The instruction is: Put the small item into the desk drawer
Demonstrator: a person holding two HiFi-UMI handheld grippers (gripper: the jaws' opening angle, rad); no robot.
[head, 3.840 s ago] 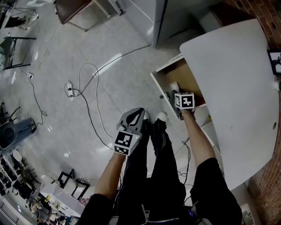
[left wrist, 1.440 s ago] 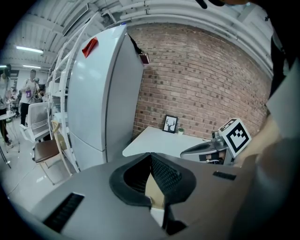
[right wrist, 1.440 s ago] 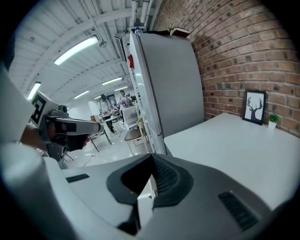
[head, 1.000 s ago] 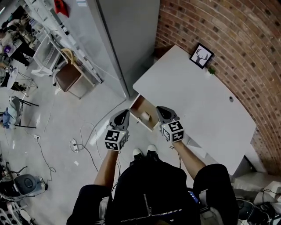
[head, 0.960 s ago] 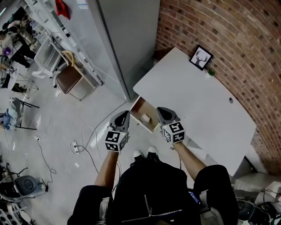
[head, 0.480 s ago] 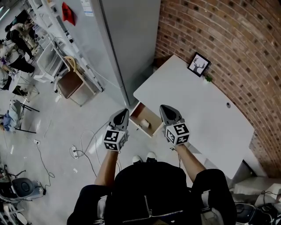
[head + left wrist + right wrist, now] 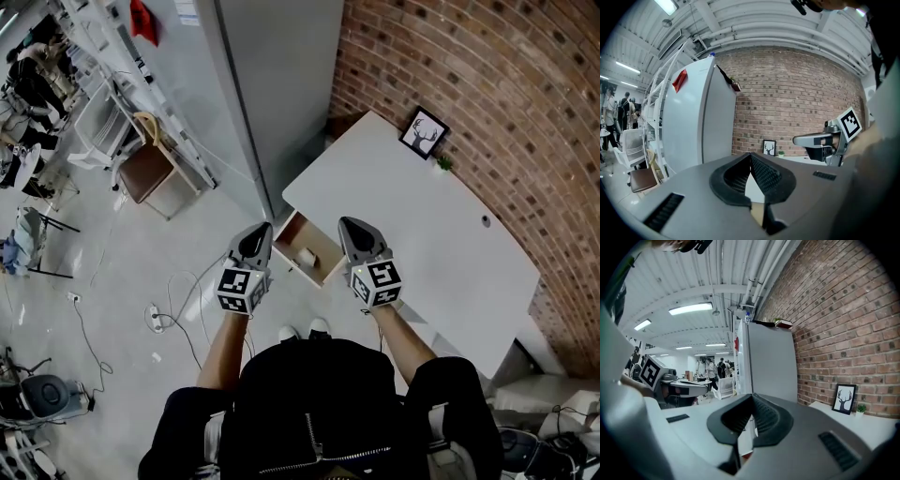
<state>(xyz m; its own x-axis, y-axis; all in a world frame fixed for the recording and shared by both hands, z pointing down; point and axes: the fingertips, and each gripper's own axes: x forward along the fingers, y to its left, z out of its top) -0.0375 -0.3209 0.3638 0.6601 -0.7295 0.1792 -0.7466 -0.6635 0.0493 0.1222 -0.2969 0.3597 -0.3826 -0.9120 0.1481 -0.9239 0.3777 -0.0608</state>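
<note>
Fingers (image 7: 764,176) of the left gripper (image 7: 750,157) are pressed tip to tip with nothing between them. Those of the right gripper (image 7: 752,397) are likewise closed on nothing, and both pairs point roughly level toward the brick wall (image 7: 487,103) rather than down at the work. Largest of what matters is the white counter (image 7: 422,216), which spreads ahead and to the right of the right-hand fingers, its near edge passing under them in the head view. From that edge the open drawer (image 7: 292,234) juts out toward the person. It sits below and between the two pairs of fingers, about as close to one as to the other, with the right pair on the counter's side and the left pair on the floor side. Smallest is the pale small item (image 7: 307,255), which already lies on the drawer's wooden bottom, below the gap between the fingers. It is too small here to give its long axis. The placing looks done, so the remaining move, as I judge it, is to push the drawer shut. Its front panel lies down and slightly back from both pairs of fingers, running across between them, so either hand would have to drop and press toward the counter. The left seems slightly better placed, being on the outer side.
</note>
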